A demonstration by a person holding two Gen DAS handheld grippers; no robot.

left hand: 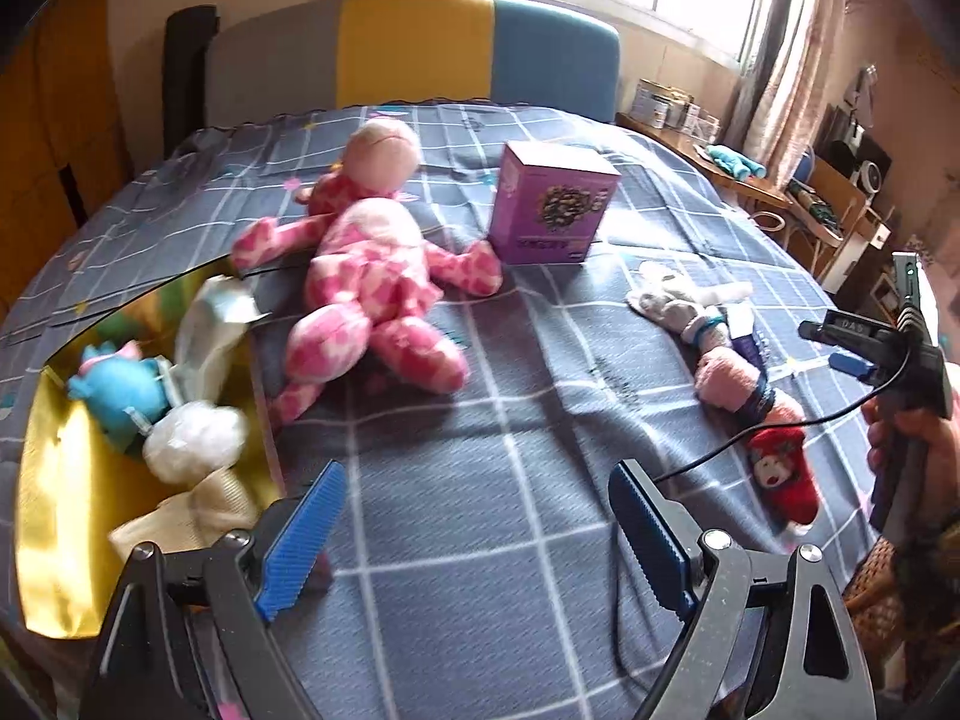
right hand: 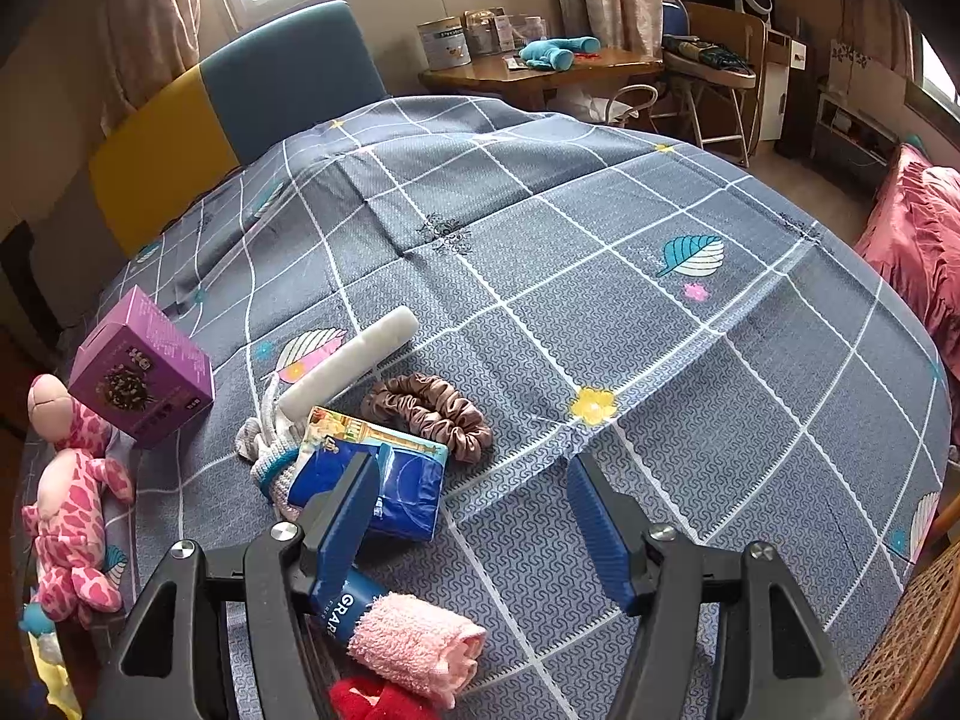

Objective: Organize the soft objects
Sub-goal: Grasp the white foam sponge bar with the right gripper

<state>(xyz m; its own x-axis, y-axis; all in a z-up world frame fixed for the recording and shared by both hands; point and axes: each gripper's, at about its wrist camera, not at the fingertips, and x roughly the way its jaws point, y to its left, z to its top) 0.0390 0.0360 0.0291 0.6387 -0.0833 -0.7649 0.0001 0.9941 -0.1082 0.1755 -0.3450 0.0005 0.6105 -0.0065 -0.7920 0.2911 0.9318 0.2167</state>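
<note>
A pink spotted plush toy [left hand: 372, 282] lies on its back on the checked bedsheet [left hand: 480, 450], next to a purple box [left hand: 552, 204]. At the left, a gold-lined box [left hand: 54, 480] holds a blue plush [left hand: 120, 390] and white soft items. My left gripper [left hand: 477, 540] hangs open over bare sheet, between the box and a pile of a grey sock [left hand: 672, 300], pink towel [left hand: 729, 381] and red sock [left hand: 780, 468]. My right gripper [right hand: 471, 525] is open above that pile. Its left finger stands over a blue packet [right hand: 396, 480], with the pink towel [right hand: 420, 642] just below.
A brown scrunchie [right hand: 432, 414] and a white roll [right hand: 354, 360] lie beyond the packet. A yellow and blue headboard [left hand: 474, 48] closes the far end. A wooden table [right hand: 540, 69] with tins stands past the bed. A wicker chair [right hand: 900, 648] sits at the lower right.
</note>
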